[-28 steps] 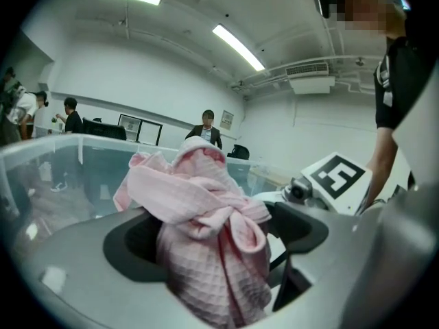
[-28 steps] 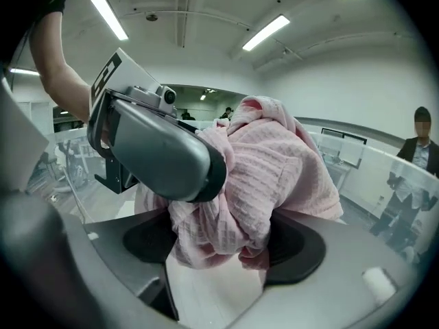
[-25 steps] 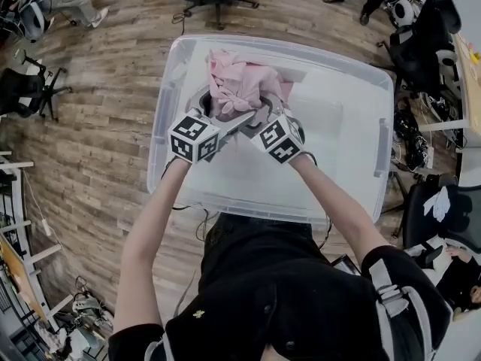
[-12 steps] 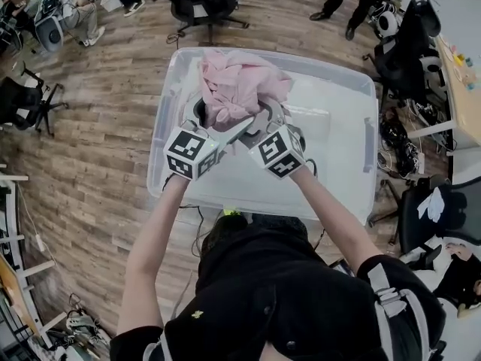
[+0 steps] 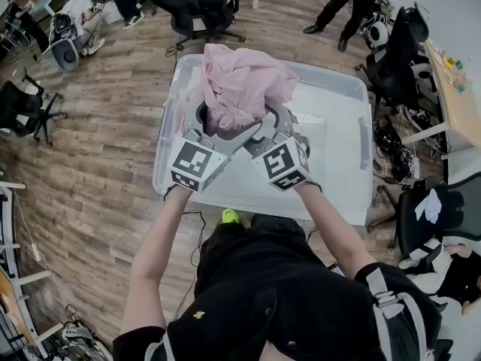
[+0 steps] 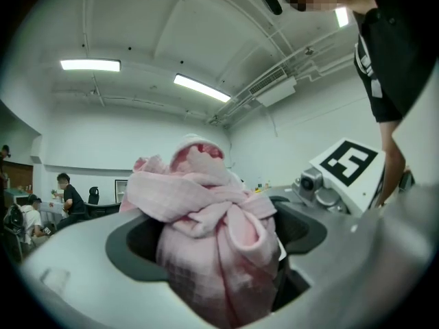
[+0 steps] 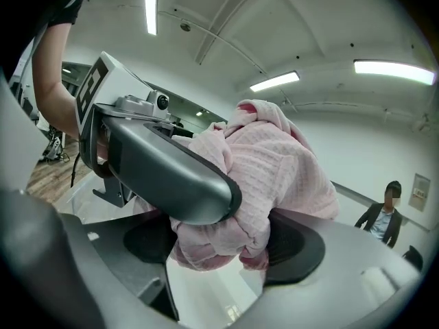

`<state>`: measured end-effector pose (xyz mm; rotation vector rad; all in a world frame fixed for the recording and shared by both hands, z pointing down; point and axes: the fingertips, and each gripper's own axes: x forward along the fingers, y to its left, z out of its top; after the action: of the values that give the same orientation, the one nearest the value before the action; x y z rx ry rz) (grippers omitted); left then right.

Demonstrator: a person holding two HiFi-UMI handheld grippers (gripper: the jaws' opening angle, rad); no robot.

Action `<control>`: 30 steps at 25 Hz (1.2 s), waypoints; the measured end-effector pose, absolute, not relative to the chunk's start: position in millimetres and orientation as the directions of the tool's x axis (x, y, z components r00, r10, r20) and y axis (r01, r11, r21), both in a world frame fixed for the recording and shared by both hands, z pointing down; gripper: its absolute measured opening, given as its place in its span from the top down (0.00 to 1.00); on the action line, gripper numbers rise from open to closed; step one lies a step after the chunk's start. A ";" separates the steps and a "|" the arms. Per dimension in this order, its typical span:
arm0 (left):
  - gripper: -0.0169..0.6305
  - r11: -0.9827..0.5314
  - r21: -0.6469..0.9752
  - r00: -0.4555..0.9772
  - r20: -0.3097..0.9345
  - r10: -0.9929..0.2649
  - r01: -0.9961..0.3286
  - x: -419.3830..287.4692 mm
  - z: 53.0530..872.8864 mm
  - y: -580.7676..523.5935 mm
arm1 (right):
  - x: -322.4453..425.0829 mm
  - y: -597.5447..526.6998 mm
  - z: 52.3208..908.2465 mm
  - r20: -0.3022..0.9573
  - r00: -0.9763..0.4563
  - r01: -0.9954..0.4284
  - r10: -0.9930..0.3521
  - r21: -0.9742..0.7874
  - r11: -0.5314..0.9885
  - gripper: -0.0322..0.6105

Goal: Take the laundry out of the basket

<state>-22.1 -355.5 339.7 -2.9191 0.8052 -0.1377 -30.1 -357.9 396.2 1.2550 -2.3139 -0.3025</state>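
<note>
Clear plastic forms the basket (image 5: 342, 164), a wide bin on the wood floor just ahead of us, with its bottom showing bare on the right side. The laundry (image 5: 242, 89), one bunched pink cloth, sits over the bin's far left part, and from the head view we judge it to be off the bottom and about level with the rim. We hold it from both sides. The left gripper (image 6: 219, 252) has its jaws closed on the lower knot of the bundle, and the right gripper (image 7: 226, 232) has its jaws set wide but pressed around the same thick wad, so both are loaded and neither is empty. The two grippers are close together, almost touching. To do this step well, we judge that the grippers should travel as one, at matched height and pace, because pulling them apart could drag the cloth out of one grip. We should get well above the rim before moving sideways. The small folds that hang below the jaws in the right gripper view are what could snag on the rim, so we watch those last.
</note>
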 end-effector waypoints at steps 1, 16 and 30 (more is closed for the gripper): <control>0.26 -0.853 -0.133 0.856 0.051 -0.514 -0.504 -23.9 337.9 -351.8 | -31.6 -354.3 394.3 0.309 -0.454 -0.725 -0.836 0.417 0.548 0.36; 0.27 -0.854 -0.189 0.871 -0.008 -0.491 -0.484 -48.6 309.5 -310.1 | -55.8 -316.2 365.9 0.260 -0.415 -0.747 -0.872 0.450 0.489 0.36; 0.27 -0.837 -0.216 0.860 -0.024 -0.509 -0.502 -45.6 302.1 -283.6 | -52.9 -290.0 358.4 0.237 -0.420 -0.752 -0.876 0.450 0.482 0.36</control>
<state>-45.6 -283.6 302.1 -2.8196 0.7761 -0.0509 -52.9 -290.0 358.4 1.3510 -2.2939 -0.3822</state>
